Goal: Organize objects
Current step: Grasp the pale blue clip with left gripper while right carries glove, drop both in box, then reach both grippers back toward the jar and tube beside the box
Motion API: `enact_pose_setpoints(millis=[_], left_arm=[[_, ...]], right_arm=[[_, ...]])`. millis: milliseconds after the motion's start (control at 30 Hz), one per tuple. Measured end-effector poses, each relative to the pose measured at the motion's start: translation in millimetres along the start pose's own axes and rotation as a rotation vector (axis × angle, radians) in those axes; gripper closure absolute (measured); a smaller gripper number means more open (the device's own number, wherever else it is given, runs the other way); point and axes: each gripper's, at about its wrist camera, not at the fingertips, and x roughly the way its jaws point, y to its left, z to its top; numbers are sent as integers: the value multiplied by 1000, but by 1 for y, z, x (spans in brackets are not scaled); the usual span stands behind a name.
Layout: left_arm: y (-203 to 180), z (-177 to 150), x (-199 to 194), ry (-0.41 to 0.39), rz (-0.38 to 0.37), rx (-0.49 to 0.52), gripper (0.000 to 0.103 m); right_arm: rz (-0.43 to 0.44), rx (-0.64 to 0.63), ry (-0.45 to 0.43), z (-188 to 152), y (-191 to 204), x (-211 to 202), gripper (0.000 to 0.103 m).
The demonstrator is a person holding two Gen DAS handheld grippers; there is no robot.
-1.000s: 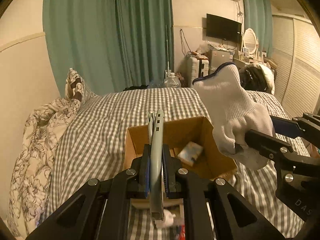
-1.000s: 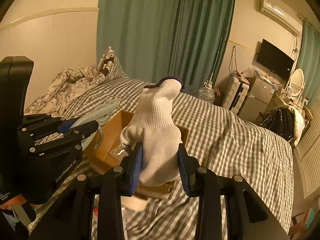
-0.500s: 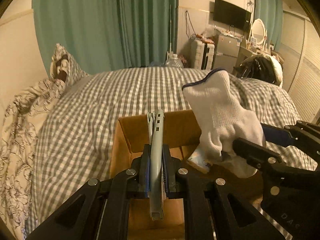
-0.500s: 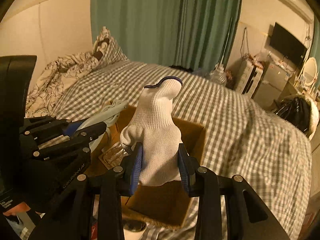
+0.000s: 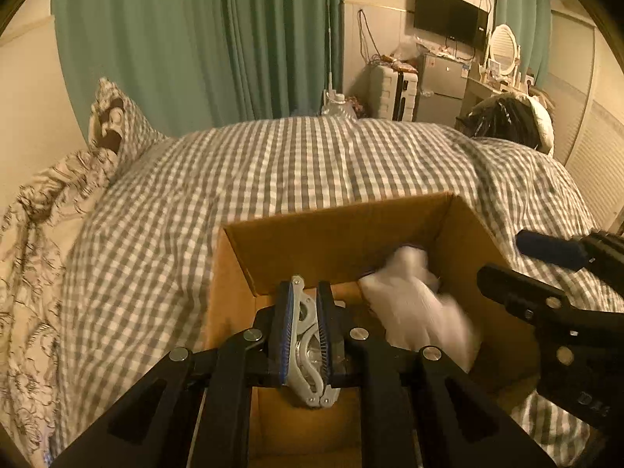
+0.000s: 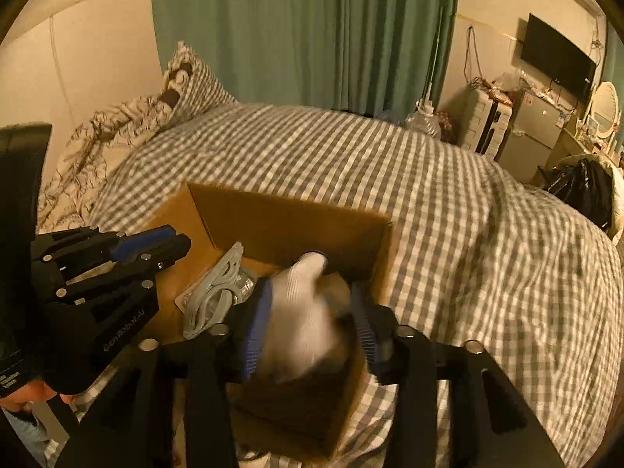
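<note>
Cardboard box, open-topped on the checked bedspread, is the receptacle into which items are being deposited. Nearest the left camera, the left gripper is seen clamped on a grey folding tool, held over the box's near left portion. In the right view, the right gripper is found with its jaws just opened and spread; the white glove lies blurred between them, no longer pressed, and is judged to be dropping against the box's right wall. The step in hand is judged to be release into the box. Next, the tool is to be let go and both grippers lifted straight out. Box walls stand close on either side, so little lateral room is allowed; beyond, the bedspread lies open toward the green curtain.
</note>
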Motion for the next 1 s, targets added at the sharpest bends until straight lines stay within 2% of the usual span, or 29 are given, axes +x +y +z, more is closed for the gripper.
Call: enact_pose_setpoints(millis=[33,100,167,200,333,400,567,667,833,1000], left_arm=[[0,2,-9,-11,7,0,88],[0,4,-21,-26,18,-2,78],[0,7,-41,-52,30,-13,38],[0,8,-50,-70,37,-21,33],[2,9,-91,-127,35,-39,31],[2,8,-109,-150,47,-43,31],[4,0,-154,-206,64,-36,12],[5,-10,-172,-214,62,-28,10],[6,-39,-191,-226,49,-45,2],[5,-75,-195,-222,45,-64,2]], right_arm=[[-7,5,-18,1,-1,-9,43],[-15,17,-57,3,-1,-28,39],[-22,21,-89,5,-2,-51,35],[-30,19,-102,5,-1,-62,32],[-59,-4,-169,4,5,-111,27],[-68,-4,-194,1,7,-133,21],[-94,-22,-246,-10,17,-181,18],[-100,-33,-266,-21,24,-203,15],[-98,-49,-267,-42,38,-224,14],[-98,-43,-257,-68,47,-224,13]])
